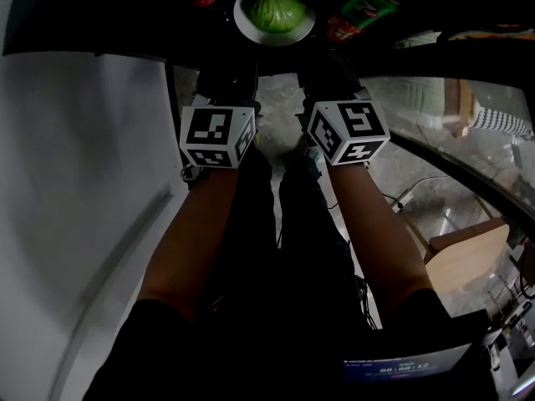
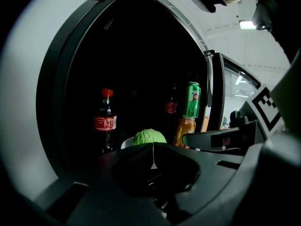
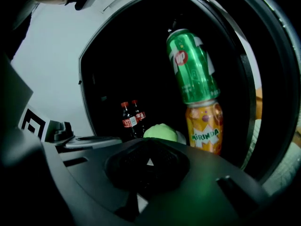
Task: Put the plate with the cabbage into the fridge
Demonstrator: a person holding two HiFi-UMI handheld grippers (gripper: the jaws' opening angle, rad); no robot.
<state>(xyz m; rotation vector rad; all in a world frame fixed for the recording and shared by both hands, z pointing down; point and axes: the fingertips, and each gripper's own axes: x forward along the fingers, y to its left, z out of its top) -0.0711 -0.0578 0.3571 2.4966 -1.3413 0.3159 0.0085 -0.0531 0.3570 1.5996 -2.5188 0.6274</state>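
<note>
A white plate (image 1: 288, 38) with a green cabbage (image 1: 276, 8) sits inside the dark fridge, at the top of the head view. Both grippers are just in front of it, apart from it. My left gripper (image 2: 151, 155) is shut with nothing in it; the cabbage (image 2: 149, 137) shows just beyond its tips. My right gripper (image 3: 149, 161) is also shut and empty, and the cabbage (image 3: 161, 132) lies past it. In the head view the jaws are lost in the dark beyond the marker cubes.
A cola bottle (image 2: 105, 121) stands left of the plate. A green can (image 3: 193, 67) is stacked on an orange can (image 3: 204, 126) to its right. The fridge's glass door (image 1: 451, 132) stands open at the right. A white wall (image 1: 75, 182) runs along the left.
</note>
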